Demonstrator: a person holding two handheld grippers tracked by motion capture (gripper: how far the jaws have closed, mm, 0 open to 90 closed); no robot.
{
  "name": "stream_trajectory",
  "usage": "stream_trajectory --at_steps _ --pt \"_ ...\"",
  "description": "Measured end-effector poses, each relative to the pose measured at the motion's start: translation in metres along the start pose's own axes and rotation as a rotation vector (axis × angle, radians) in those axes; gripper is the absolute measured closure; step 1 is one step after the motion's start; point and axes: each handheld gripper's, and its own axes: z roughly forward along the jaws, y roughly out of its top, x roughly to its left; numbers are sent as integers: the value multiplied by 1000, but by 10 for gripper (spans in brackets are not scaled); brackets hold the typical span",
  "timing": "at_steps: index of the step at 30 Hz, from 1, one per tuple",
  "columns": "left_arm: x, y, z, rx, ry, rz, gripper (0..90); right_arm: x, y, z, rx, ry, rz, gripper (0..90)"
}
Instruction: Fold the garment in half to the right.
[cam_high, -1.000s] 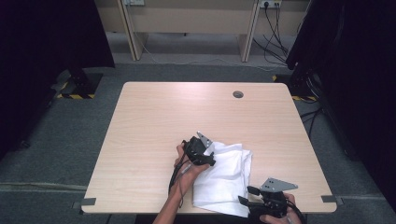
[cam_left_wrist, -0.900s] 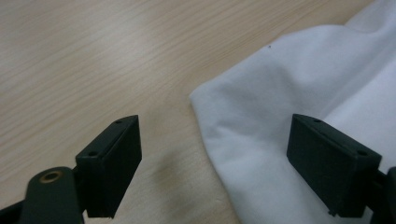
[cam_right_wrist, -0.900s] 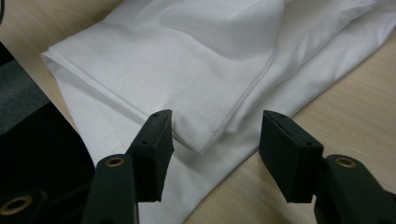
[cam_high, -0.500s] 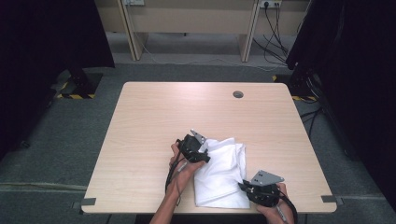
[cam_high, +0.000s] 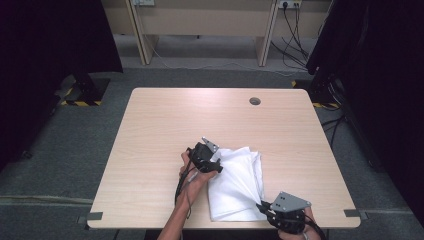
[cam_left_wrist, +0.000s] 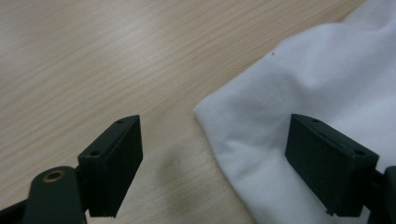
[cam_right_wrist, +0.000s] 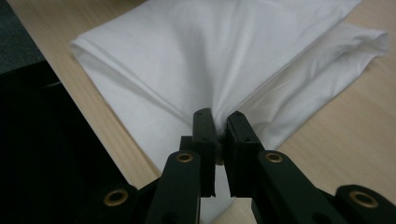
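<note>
High view first: we see a white cloth (cam_high: 235, 185) lying folded on the near right part of the wooden table (cam_high: 165, 125), close to the front edge. Our left gripper (cam_high: 216, 161) sits at the cloth's far left corner, held by the left hand (cam_high: 192, 167). Our right gripper (cam_high: 262, 206) is at the cloth's near right corner, by the table's front edge, and creases in the fabric fan out from that corner. A small round hole (cam_high: 255, 101) sits in the tabletop well beyond the cloth.

Left gripper view: our jaws are spread wide. The cloth's rounded corner (cam_left_wrist: 299, 107) lies between them on the table, nearer the right-hand jaw, and neither jaw touches it as far as we can tell.

Right gripper view: our jaws are pressed together on a gathered bit of the cloth (cam_right_wrist: 219, 60), pinching it. Folds radiate away from the pinch, and the layered edges lie flat on the table (cam_right_wrist: 345, 121).
</note>
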Motion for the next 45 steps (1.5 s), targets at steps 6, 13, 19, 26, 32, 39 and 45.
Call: stream_trajectory --at_steps 6,13,19,26,32,39,45 --pt "1 0 0 -1 -7 5 174 -8 -13 8 21 10 69 828" --pt "0 1 -10 -64 -38 22 159 -15 -16 3 35 -12 142 635" --pt "-11 -3 -26 -92 -53 70 140 -25 -6 -7 -6 -53 164 480" --pt "-30 -18 -37 -94 -90 126 128 -46 12 10 -13 -80 176 395" --pt "-43 -35 -48 -95 -88 143 115 -64 26 33 6 -115 205 300" --pt "-50 -47 -55 -112 -87 178 116 -63 30 53 80 -125 166 269" --pt "-45 -52 -68 -139 -110 160 112 -61 31 48 113 -179 127 262"
